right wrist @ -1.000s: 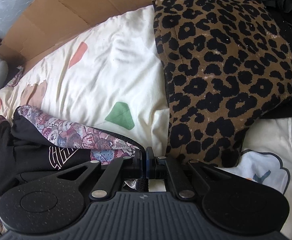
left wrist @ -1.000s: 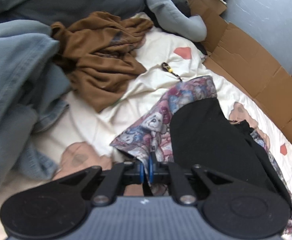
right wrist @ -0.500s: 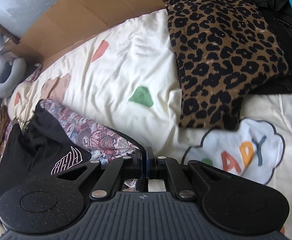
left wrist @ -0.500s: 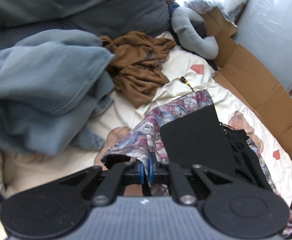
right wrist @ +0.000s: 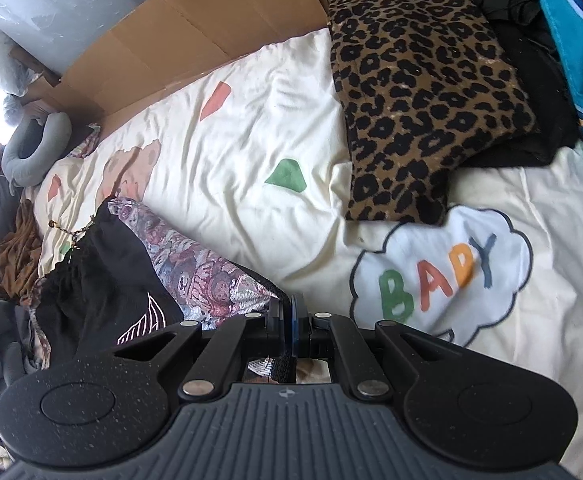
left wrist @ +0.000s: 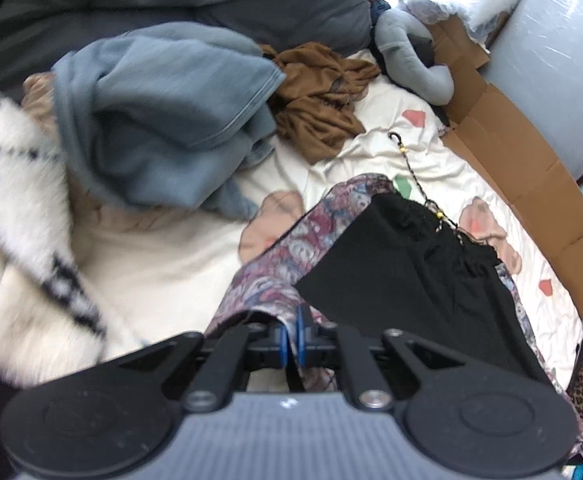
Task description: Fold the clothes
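A garment with a black inside and a purple-and-grey patterned outside [left wrist: 287, 248] hangs stretched between my two grippers above a cream bedsheet [left wrist: 163, 264]. My left gripper [left wrist: 291, 334] is shut on one patterned edge of it. In the right wrist view the same garment [right wrist: 195, 268] shows a white printed logo on its black part, and my right gripper [right wrist: 289, 320] is shut on its other edge. A beaded cord [left wrist: 415, 176] trails from the black waistband onto the sheet.
A blue-grey sweatshirt [left wrist: 163, 116], a brown garment [left wrist: 319, 100] and a white fuzzy black-patterned piece [left wrist: 19, 248] lie at the left. A grey neck pillow [left wrist: 411, 56] and flattened cardboard [left wrist: 531, 184] line the far side. A folded leopard-print piece [right wrist: 419, 88] and a teal garment [right wrist: 575, 52] sit at the right.
Both grippers have risen and pulled back with the garment still gripped. The left view now takes in the blue sweatshirt and the white fuzzy piece; the right view now shows the BABY print.
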The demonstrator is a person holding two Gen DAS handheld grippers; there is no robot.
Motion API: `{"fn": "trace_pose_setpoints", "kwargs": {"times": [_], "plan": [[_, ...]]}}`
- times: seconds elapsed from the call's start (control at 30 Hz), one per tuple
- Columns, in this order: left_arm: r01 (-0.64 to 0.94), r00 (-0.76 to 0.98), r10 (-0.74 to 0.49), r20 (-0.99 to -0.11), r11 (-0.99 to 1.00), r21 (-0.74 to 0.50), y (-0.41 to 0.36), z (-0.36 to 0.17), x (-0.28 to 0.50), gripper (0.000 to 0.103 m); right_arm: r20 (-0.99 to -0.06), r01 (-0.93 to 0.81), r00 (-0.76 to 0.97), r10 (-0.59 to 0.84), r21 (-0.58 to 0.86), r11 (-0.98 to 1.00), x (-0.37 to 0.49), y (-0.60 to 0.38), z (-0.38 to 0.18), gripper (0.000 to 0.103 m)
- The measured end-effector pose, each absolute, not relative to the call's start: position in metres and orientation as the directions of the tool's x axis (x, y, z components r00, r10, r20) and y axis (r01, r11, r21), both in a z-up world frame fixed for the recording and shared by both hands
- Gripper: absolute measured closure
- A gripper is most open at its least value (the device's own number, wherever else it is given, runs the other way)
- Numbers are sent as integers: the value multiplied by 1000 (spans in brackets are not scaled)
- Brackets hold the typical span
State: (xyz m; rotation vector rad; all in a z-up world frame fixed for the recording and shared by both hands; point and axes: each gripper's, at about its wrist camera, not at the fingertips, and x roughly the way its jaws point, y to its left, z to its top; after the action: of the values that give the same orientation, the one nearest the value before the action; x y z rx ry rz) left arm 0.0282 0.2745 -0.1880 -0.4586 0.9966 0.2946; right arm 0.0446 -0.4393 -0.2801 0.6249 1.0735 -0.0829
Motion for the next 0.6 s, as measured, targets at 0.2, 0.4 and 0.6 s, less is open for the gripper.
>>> {"fn": "trace_pose_setpoints", "kwargs": {"times": [0.2,0.4,0.6], "plan": [[-425,496,-10,-868,869,-253,260,-186,1,98,-836,366,507,208,428,826,23,-447,-267,103],[-428,485,-30,-874,864,-267,249,-186,-17,98,-836,387,519,180,417,822,-1,-465,-252,103],[-437,459,-55,-887,855,-280,248,-187,-40,98,-851,424,502,153,396,815,-31,-480,-247,103]]}}
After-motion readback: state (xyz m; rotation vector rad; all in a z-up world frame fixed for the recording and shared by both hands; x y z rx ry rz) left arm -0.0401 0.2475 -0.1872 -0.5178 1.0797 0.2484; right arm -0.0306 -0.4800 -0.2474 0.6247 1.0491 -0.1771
